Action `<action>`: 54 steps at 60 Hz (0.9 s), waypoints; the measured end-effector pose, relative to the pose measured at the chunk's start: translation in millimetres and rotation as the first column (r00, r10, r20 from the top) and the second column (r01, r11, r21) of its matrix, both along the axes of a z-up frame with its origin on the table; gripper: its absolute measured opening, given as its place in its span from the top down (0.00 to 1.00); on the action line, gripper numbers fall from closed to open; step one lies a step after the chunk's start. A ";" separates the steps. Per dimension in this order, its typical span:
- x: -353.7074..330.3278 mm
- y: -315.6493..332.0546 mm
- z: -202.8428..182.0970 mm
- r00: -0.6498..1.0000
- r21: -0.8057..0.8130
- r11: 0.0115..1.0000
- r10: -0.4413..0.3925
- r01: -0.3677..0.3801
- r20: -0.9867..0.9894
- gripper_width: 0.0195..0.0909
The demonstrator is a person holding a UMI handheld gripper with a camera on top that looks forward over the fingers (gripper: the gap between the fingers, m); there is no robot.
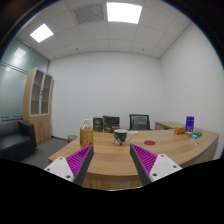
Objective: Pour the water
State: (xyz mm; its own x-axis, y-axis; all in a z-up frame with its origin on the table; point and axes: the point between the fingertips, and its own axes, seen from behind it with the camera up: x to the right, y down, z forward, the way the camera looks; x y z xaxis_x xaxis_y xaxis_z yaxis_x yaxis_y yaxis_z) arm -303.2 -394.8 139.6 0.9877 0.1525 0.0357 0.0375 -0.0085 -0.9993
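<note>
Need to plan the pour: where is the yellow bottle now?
In the gripper view, the yellow bottle stands on the desk beyond the open jaws, left of the green cup.

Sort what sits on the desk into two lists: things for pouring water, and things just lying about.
For the job: amber bottle; green cup; the claw, open and holding nothing, both well beyond its fingers.

Lying about: purple container; box; office chair behind the desk; wooden cabinet; black sofa.

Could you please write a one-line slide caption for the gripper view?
Open, empty tool approaches a wooden desk bearing a bottle and a cup.
</note>
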 end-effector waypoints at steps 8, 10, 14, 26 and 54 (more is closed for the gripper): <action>-11.4 4.4 -5.8 1.000 -0.010 1.000 0.024 -0.024 -0.008 0.13; -16.6 7.2 -7.8 0.999 -0.015 0.999 0.031 -0.031 -0.013 0.13; -32.4 16.2 -13.4 0.998 -0.032 0.998 0.053 -0.053 -0.021 0.13; -96.5 65.7 -20.5 0.993 -0.037 0.992 0.116 -0.117 -0.018 0.13; -165.1 238.1 -34.7 0.998 -0.066 0.996 0.057 -0.057 0.000 0.13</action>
